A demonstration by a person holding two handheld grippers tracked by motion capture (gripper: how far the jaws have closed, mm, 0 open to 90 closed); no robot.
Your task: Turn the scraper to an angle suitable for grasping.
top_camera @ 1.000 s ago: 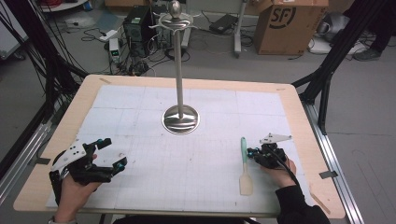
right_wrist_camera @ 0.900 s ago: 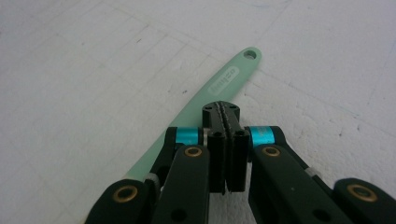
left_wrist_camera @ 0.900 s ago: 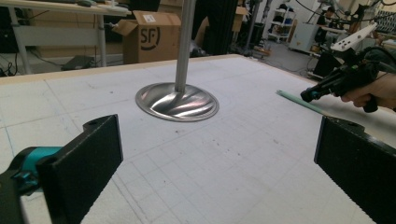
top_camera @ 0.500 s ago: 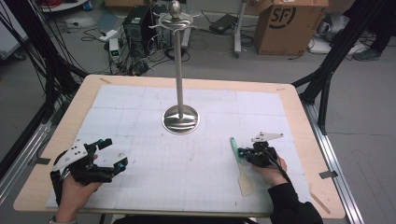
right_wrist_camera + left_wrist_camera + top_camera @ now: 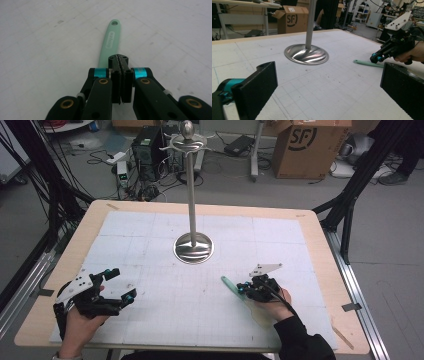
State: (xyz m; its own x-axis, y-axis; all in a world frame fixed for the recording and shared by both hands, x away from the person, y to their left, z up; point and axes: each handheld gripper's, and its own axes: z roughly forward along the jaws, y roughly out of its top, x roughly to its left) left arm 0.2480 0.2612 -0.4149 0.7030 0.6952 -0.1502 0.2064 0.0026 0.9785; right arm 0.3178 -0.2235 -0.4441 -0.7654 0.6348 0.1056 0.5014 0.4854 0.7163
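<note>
From above, my right claw (image 5: 243, 288) sits pinched flat on a mint-green spatula (image 5: 231, 285), whose handle runs ahead of the tips toward the steel stand (image 5: 193, 248); its pale blade lies back under my hand on the bench (image 5: 310, 227). My left claw (image 5: 122, 285) rests well apart, its jaws spread wide with nothing between them.

In the left gripper view, the stand's base (image 5: 306, 54) lies ahead, the spatula handle (image 5: 367, 63) off to the side.

In the right gripper view, my closed right claw (image 5: 121, 61) presses on the green handle (image 5: 109, 42).
</note>
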